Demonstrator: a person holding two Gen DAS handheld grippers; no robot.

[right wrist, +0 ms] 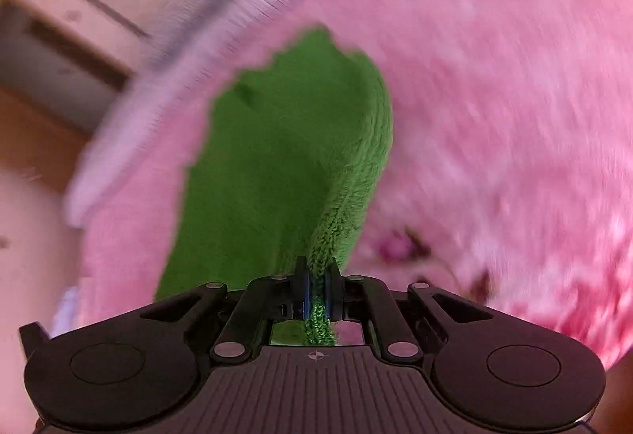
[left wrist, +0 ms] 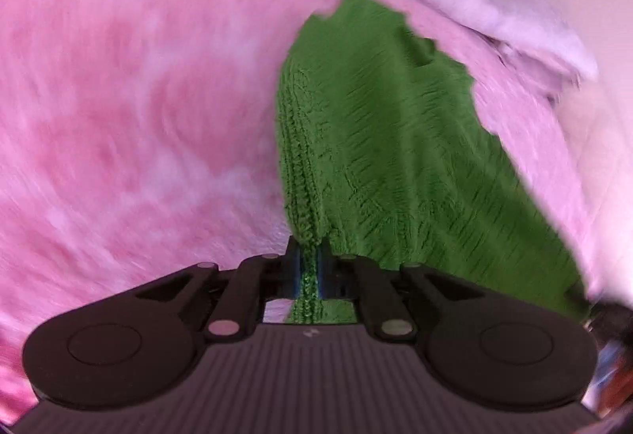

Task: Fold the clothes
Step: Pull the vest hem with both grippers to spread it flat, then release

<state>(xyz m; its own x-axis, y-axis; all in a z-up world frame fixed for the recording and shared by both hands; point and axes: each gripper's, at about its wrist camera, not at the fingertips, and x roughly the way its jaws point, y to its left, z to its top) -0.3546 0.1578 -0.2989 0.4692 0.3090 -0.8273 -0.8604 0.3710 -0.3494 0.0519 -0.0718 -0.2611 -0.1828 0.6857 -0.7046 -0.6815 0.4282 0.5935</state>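
Now the left gripper (left wrist: 309,256) has its jaws clenched on the knitted edge of the green garment (left wrist: 379,141). The right gripper (right wrist: 316,275) grasps another edge of it (right wrist: 285,141), above a pink fluffy blanket (right wrist: 494,97).

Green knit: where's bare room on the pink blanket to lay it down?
Both tongs, left and right, pinch the green knit. Free: the pink blanket left of the knit, and to its right in the right-wrist view. Crowded: the lilac cloth beyond its far edge.
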